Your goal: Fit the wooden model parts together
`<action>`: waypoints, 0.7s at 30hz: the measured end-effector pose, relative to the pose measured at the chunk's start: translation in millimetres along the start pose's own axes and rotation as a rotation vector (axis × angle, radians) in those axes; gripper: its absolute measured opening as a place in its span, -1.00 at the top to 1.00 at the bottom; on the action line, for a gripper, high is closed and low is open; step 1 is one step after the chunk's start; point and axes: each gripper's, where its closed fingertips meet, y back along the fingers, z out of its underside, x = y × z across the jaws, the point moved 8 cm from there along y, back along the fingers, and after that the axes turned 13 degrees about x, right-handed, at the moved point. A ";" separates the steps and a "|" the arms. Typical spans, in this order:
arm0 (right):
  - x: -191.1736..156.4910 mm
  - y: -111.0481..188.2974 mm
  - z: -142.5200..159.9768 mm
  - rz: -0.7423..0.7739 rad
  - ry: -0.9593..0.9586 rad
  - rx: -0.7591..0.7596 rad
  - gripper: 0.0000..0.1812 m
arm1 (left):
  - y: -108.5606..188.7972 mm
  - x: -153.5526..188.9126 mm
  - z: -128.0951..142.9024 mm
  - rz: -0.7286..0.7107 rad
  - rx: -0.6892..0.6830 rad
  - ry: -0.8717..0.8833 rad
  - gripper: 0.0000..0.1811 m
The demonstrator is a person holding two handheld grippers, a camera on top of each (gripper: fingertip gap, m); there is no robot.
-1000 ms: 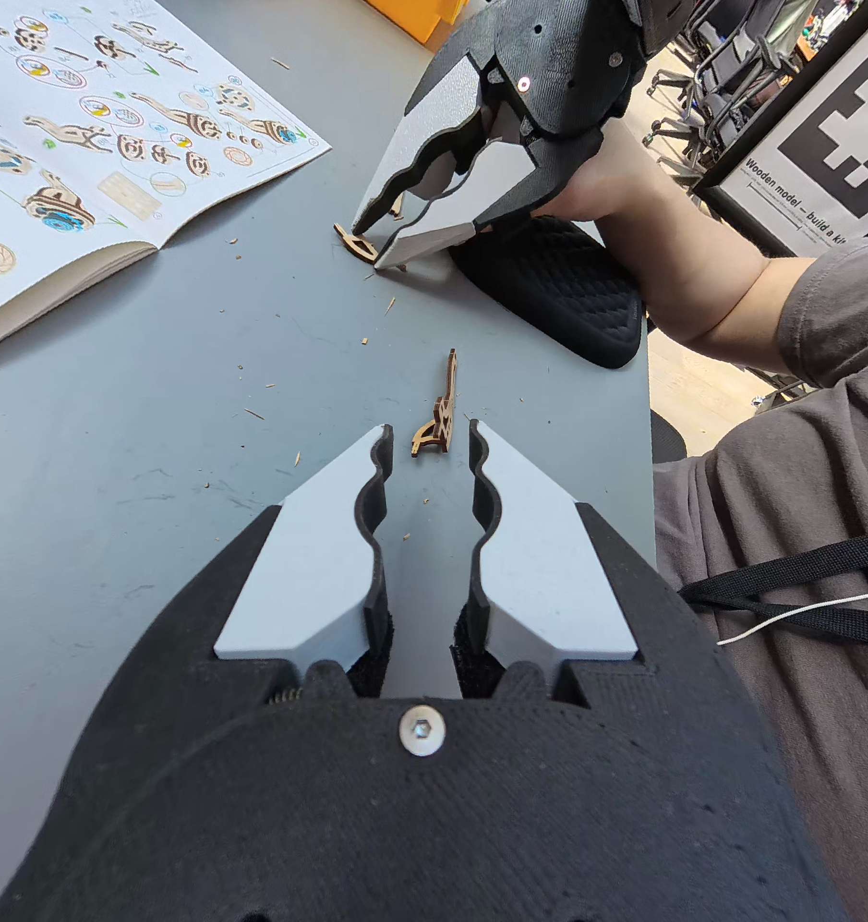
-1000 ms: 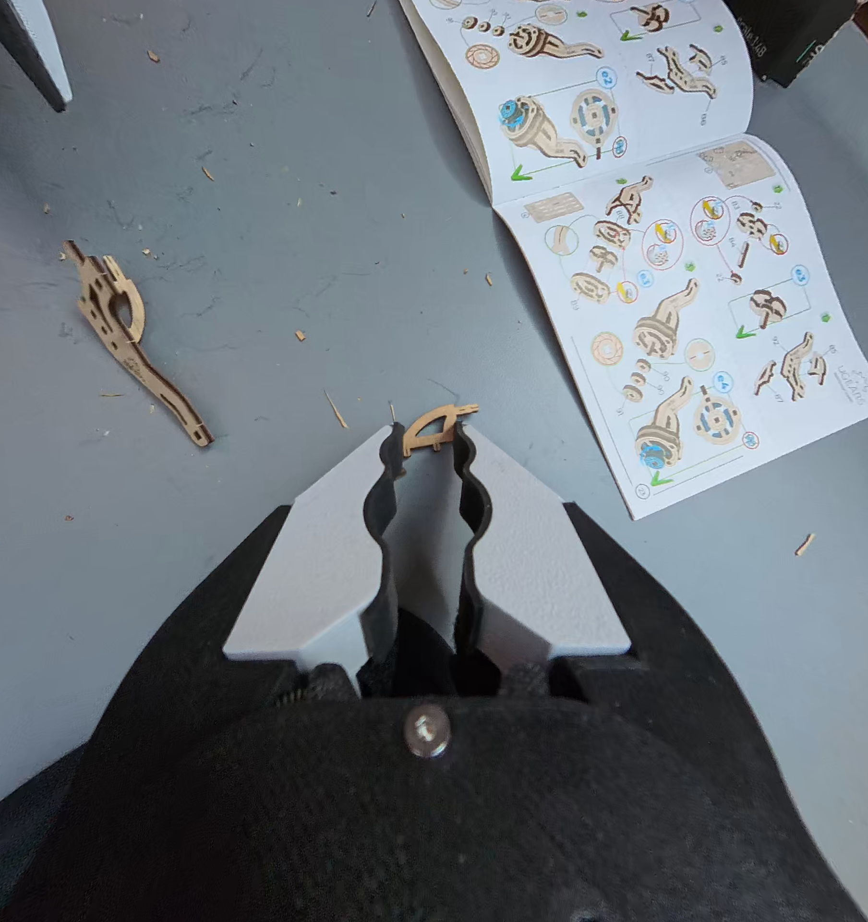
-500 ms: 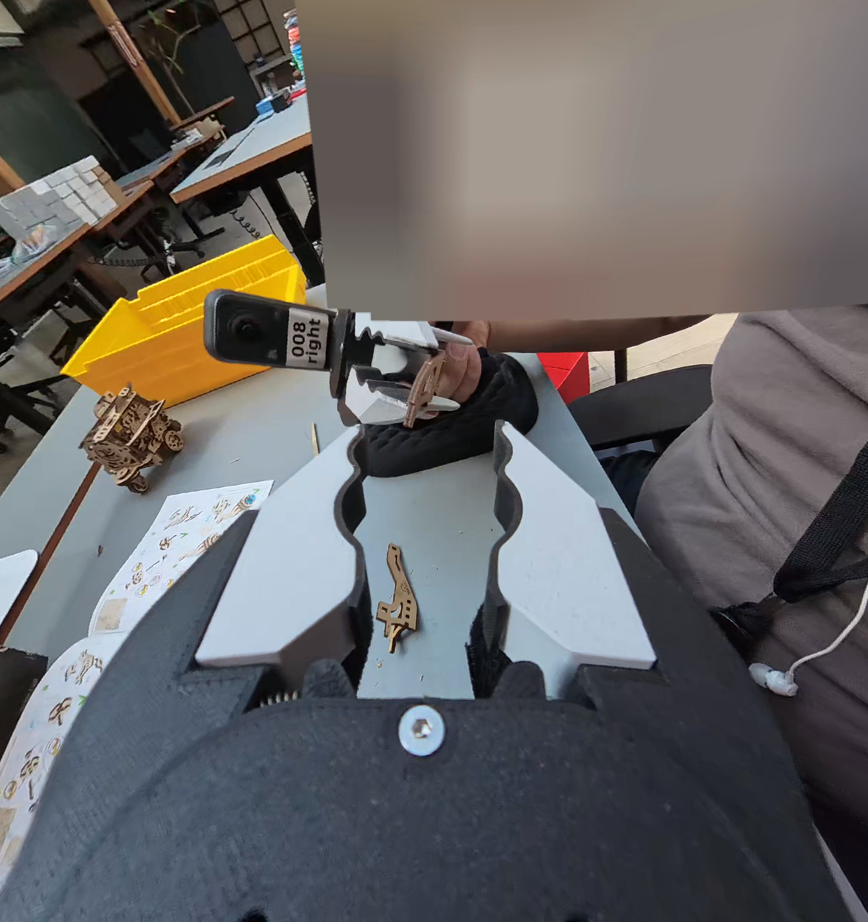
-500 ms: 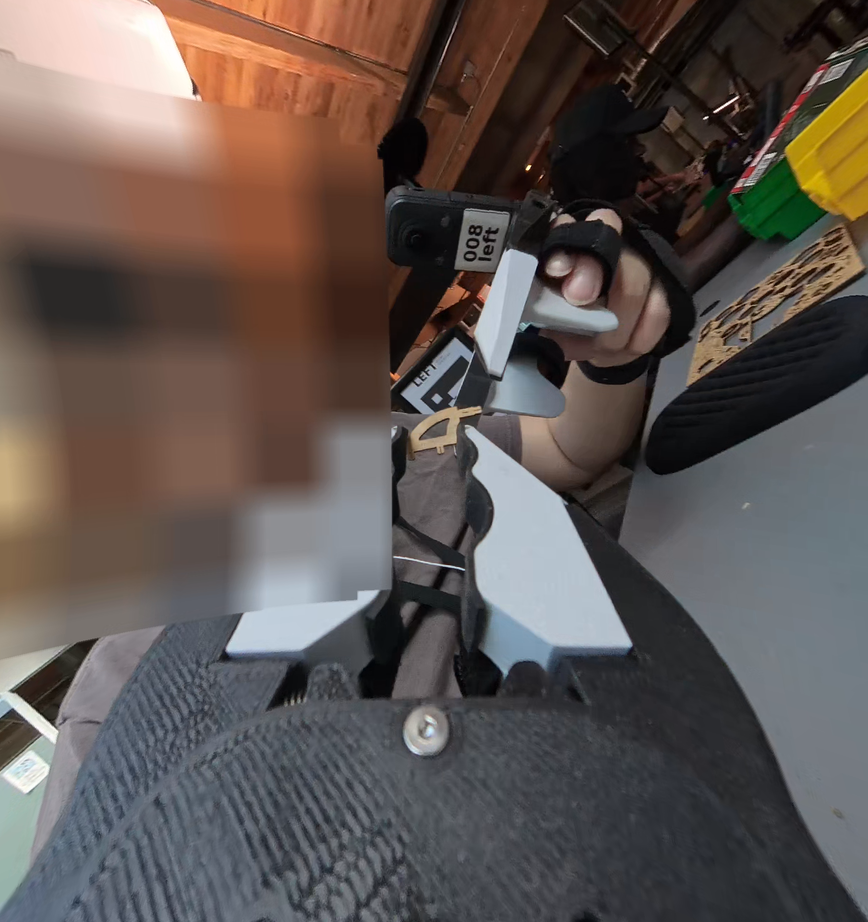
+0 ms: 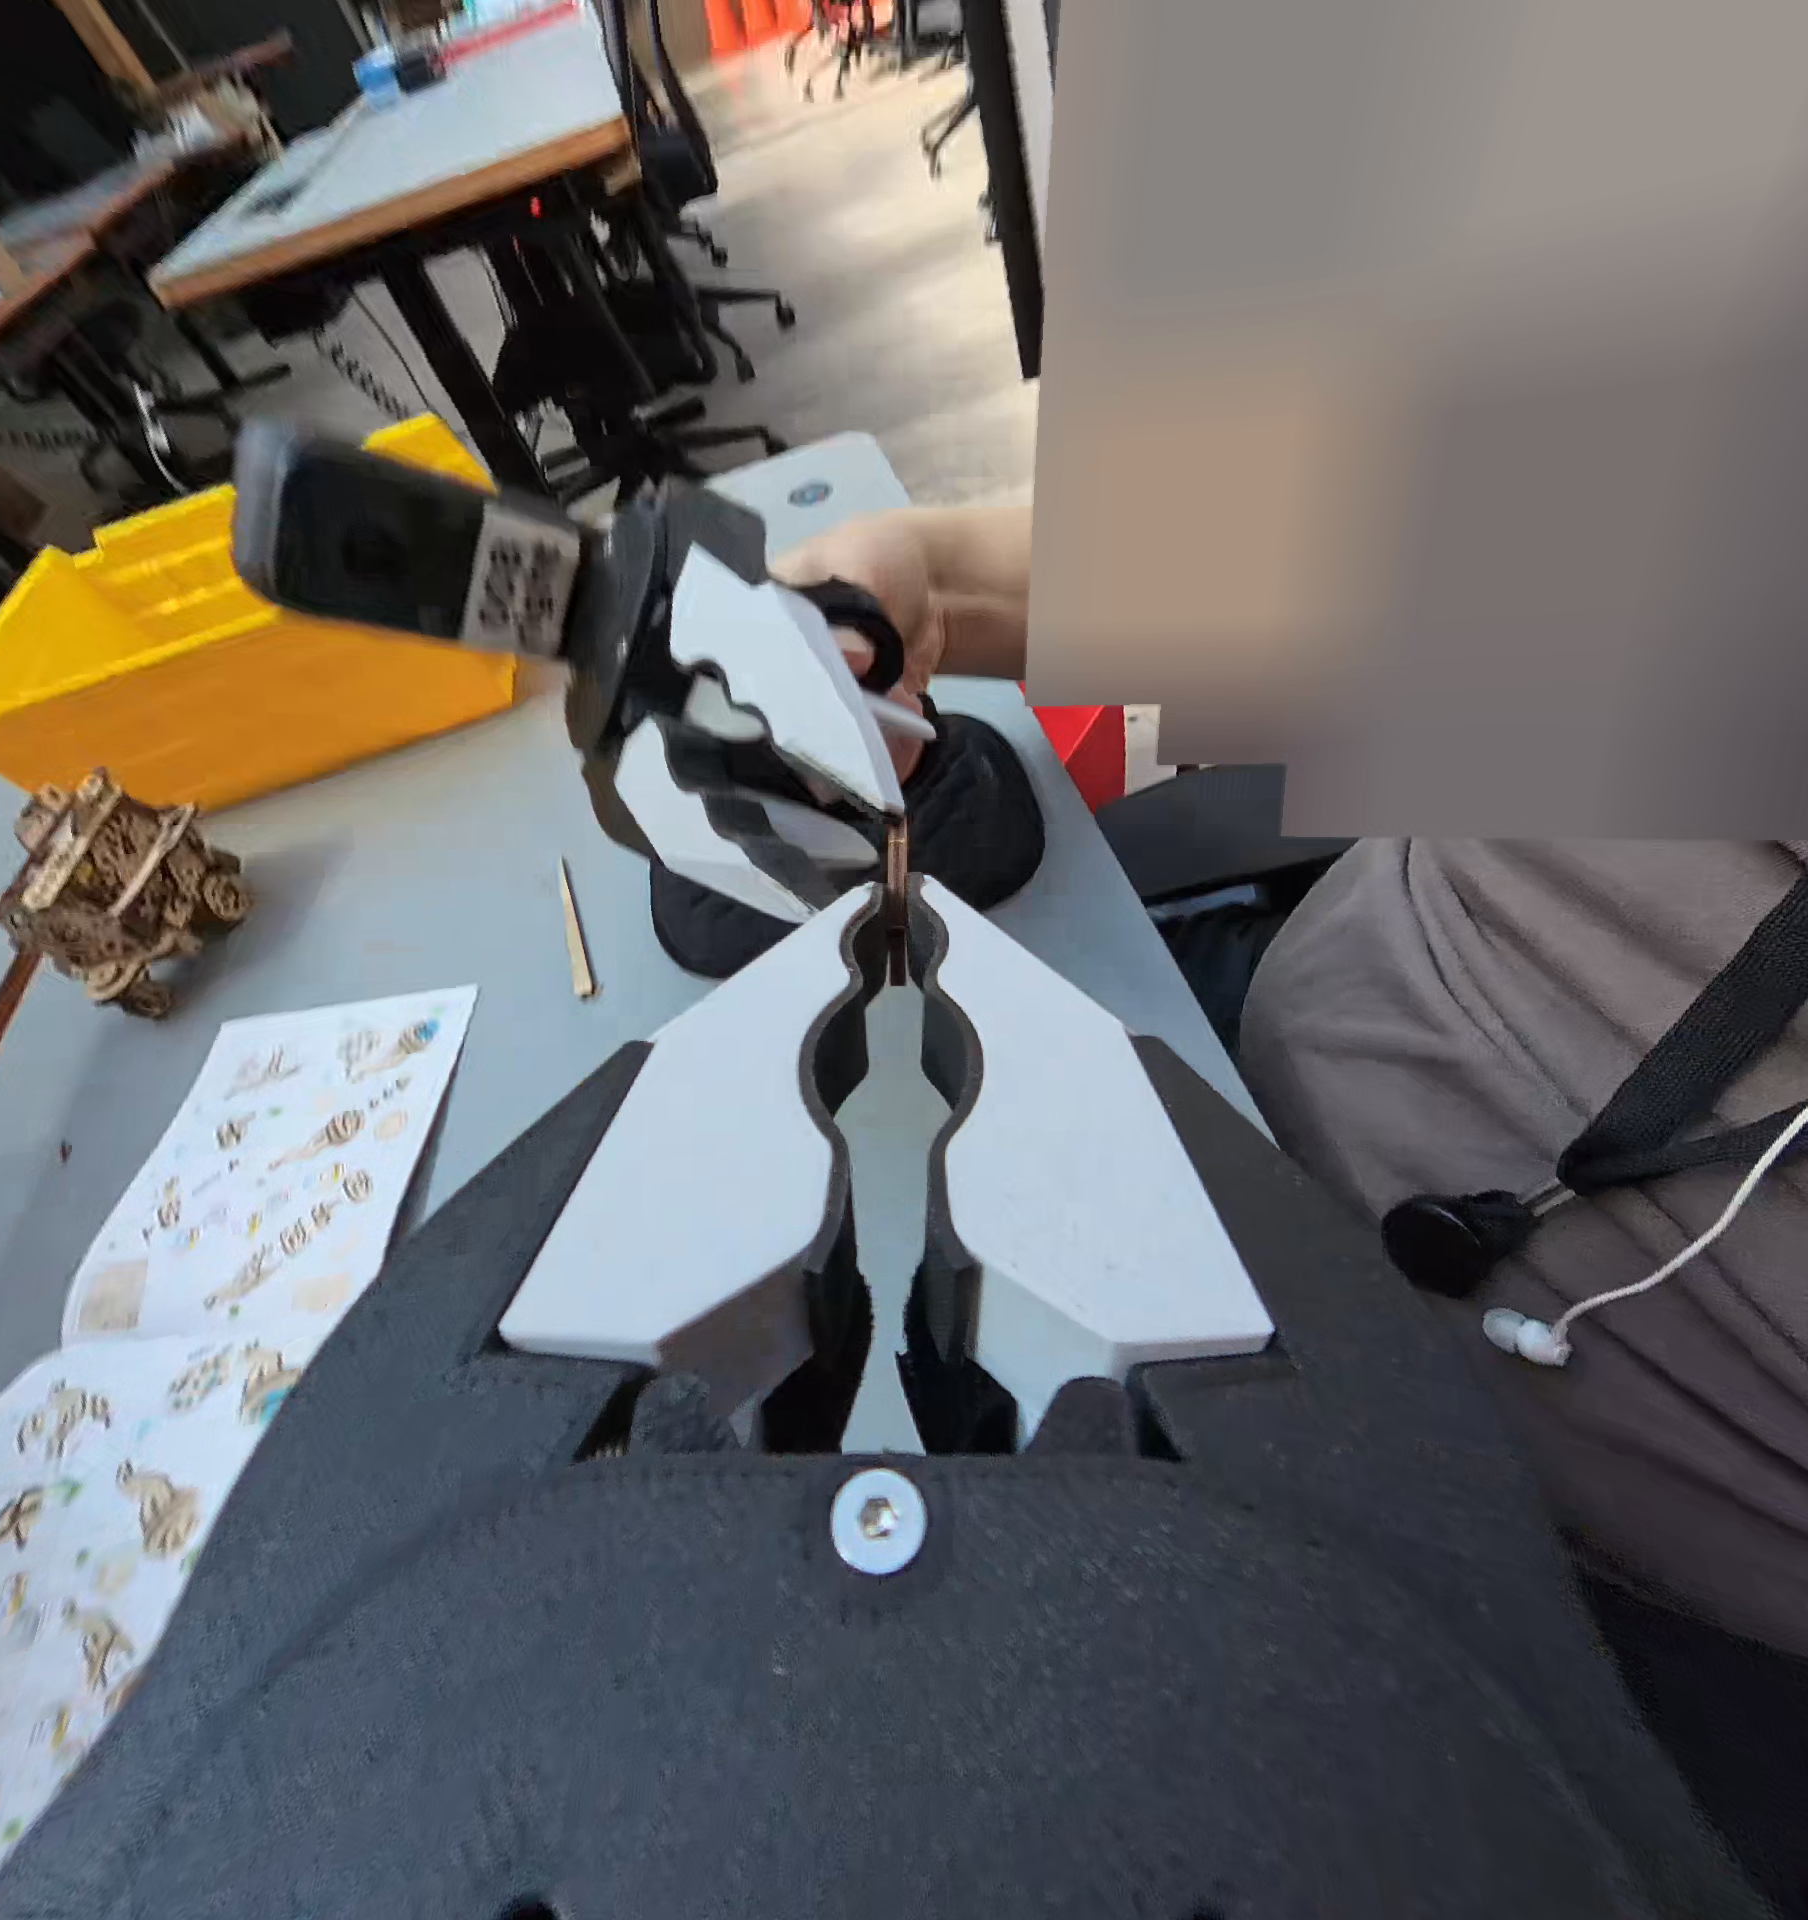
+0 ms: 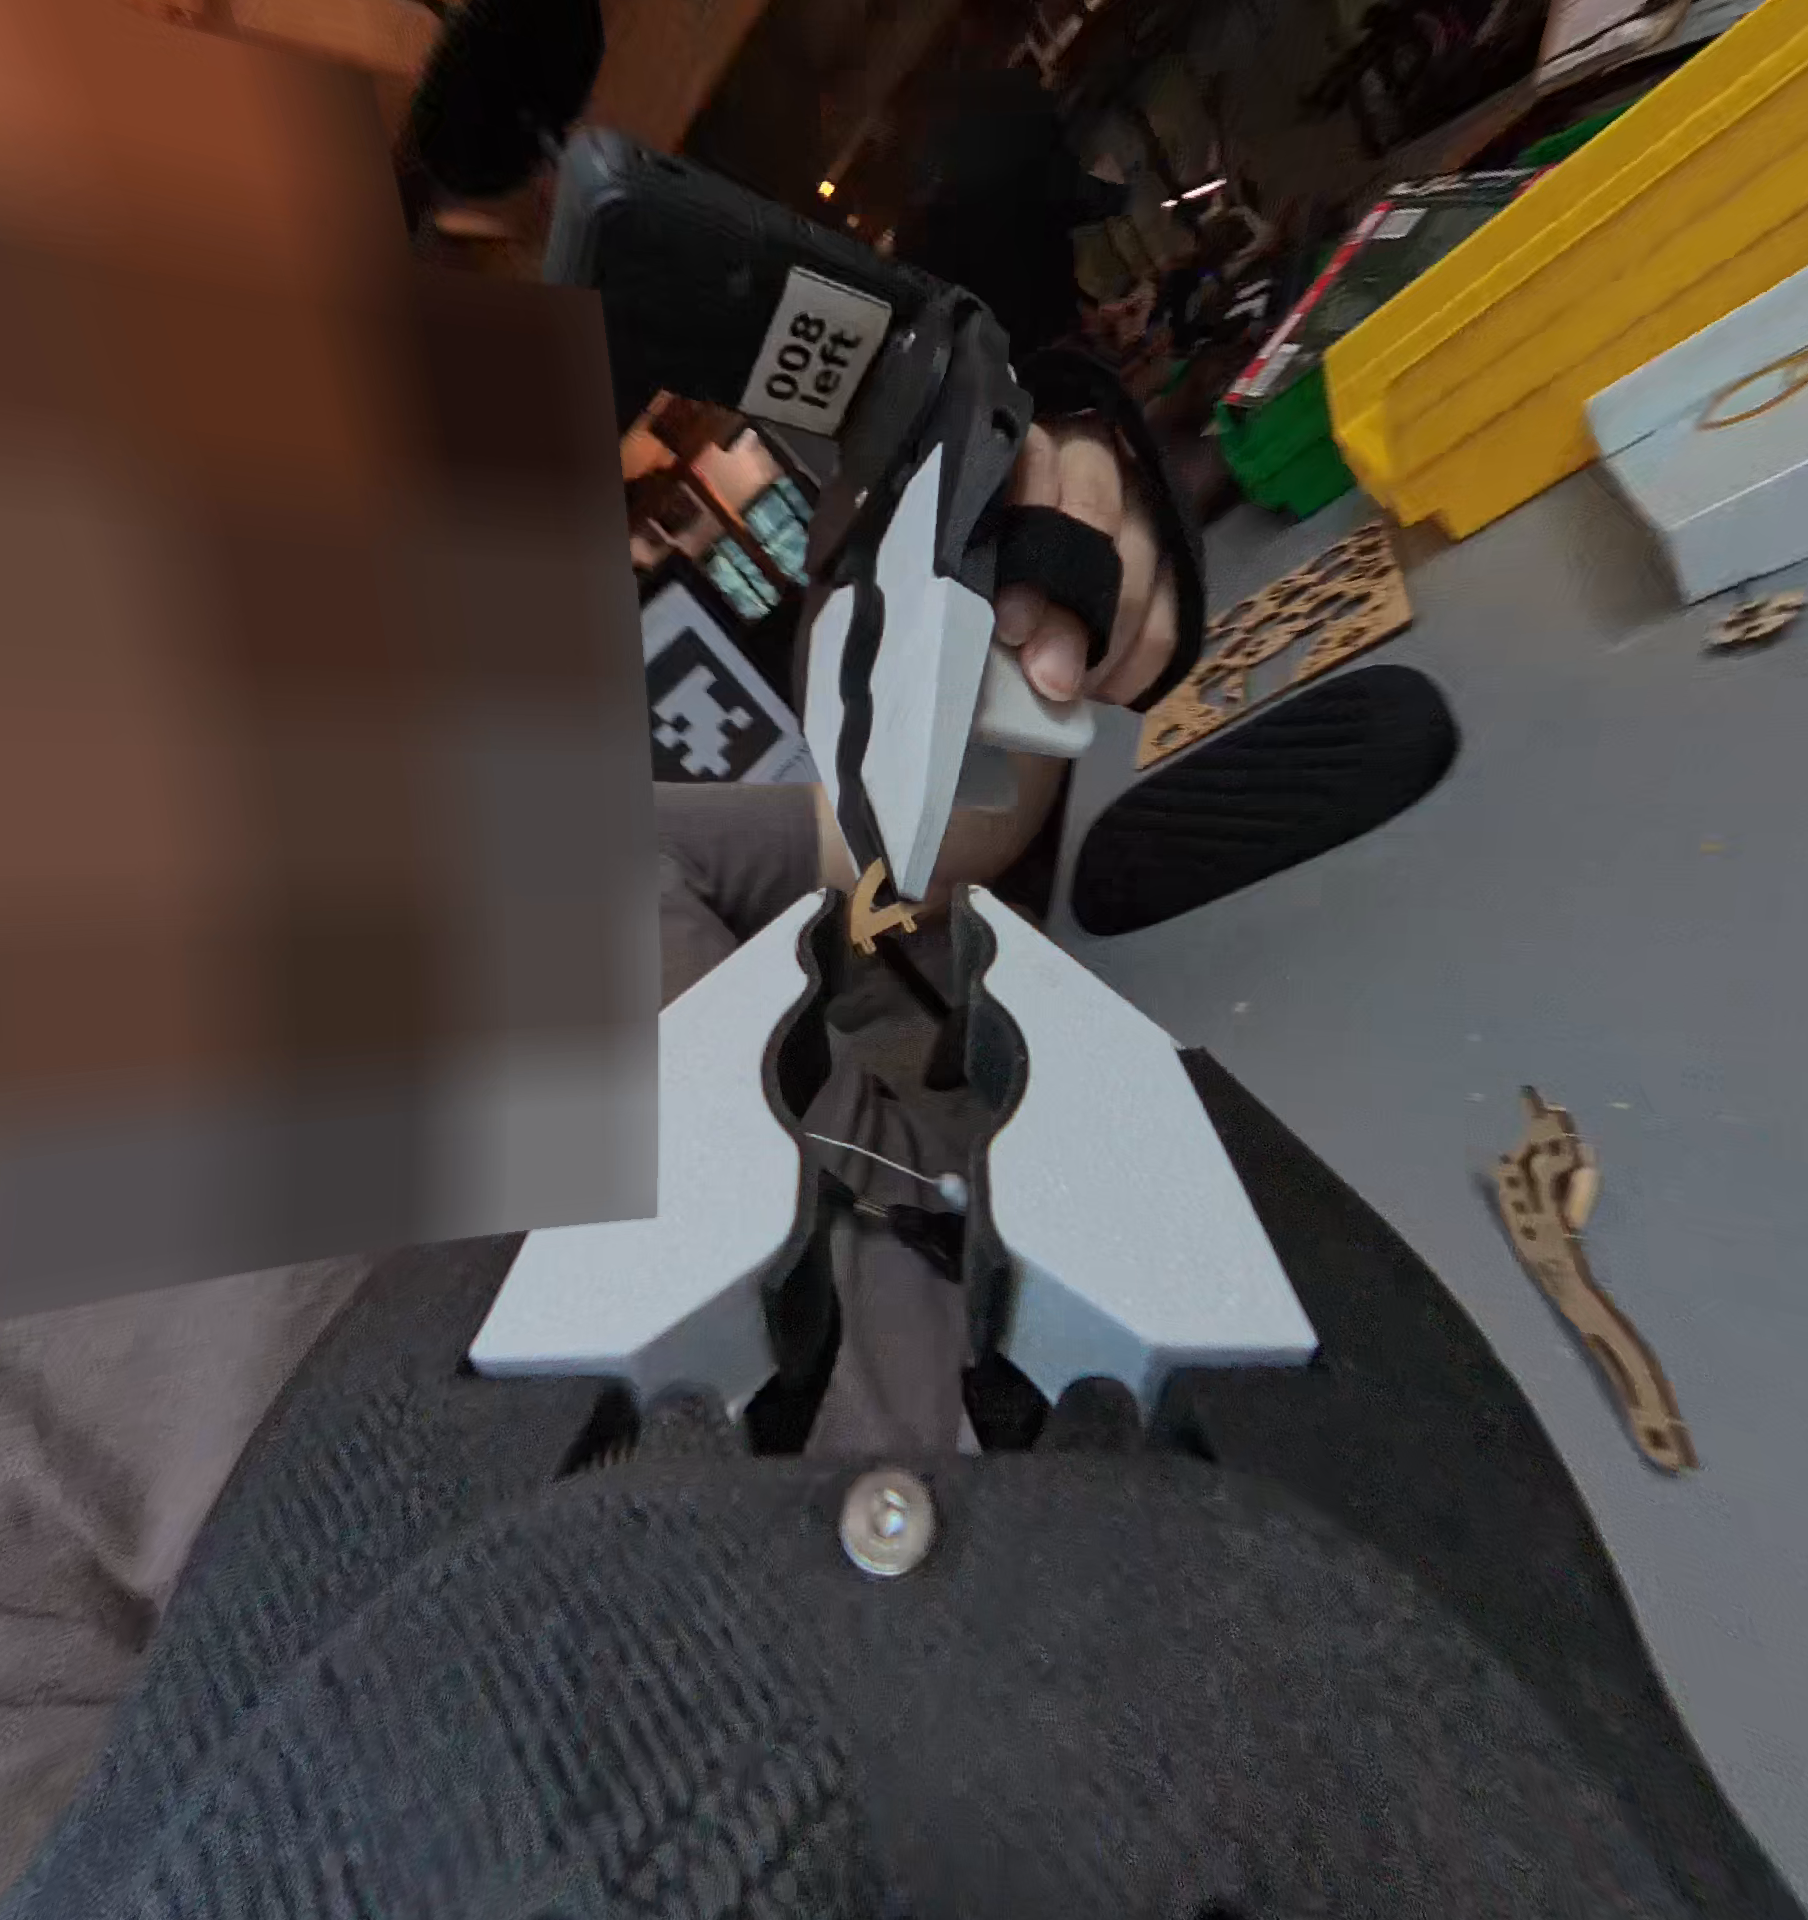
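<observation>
A small arc-shaped wooden part (image 6: pixel 872 914) sits between the tips of my right gripper (image 6: pixel 895 914), whose jaws stand at the narrow gap of their earlier grip. My left gripper (image 5: pixel 895 925) is shut on the same part, seen edge-on (image 5: pixel 897 873) in the left wrist view. There the right gripper (image 5: pixel 864 852) comes down from the upper left to meet it. The left gripper (image 6: pixel 895 883) comes down from above in the right wrist view. Both are held up in the air. A long wooden part (image 6: pixel 1586 1278) lies flat on the grey table (image 6: pixel 1502 935).
An open instruction booklet (image 5: pixel 256 1195) lies at the left. A yellow bin (image 5: pixel 204 675), an assembled wooden model (image 5: pixel 115 894) and a wooden stick (image 5: pixel 576 930) stand behind it. A black pad (image 6: pixel 1264 790), a cut-out wooden sheet (image 6: pixel 1295 623) and a white box (image 6: pixel 1731 447) are on the table. The person's torso is close by.
Both grippers lifted off the table and turned to face each other. My left gripper left the long part on the table and shut on the arc part in the right gripper.
</observation>
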 end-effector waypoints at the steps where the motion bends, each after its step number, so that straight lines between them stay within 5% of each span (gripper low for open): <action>1: -4.7 0.8 -7.4 0.120 0.197 -0.054 0.72 | 2.3 -3.3 2.9 -0.005 -0.088 0.048 0.99; 4: -26.1 -13.3 -21.9 0.313 0.543 -0.213 0.73 | 7.9 -12.3 10.1 -0.023 -0.298 0.183 0.99; 10: -9.2 -37.3 -10.3 0.479 0.573 -0.542 0.78 | 7.1 -18.2 13.6 -0.041 -0.459 0.224 0.99; 19: 2.8 -47.5 -2.3 0.471 0.575 -0.622 0.99 | 6.1 -21.4 17.5 -0.047 -0.492 0.238 0.98; 21: 5.6 -42.0 -6.0 0.480 0.541 -0.525 0.99 | 14.9 -24.0 19.8 -0.096 -0.455 0.237 0.77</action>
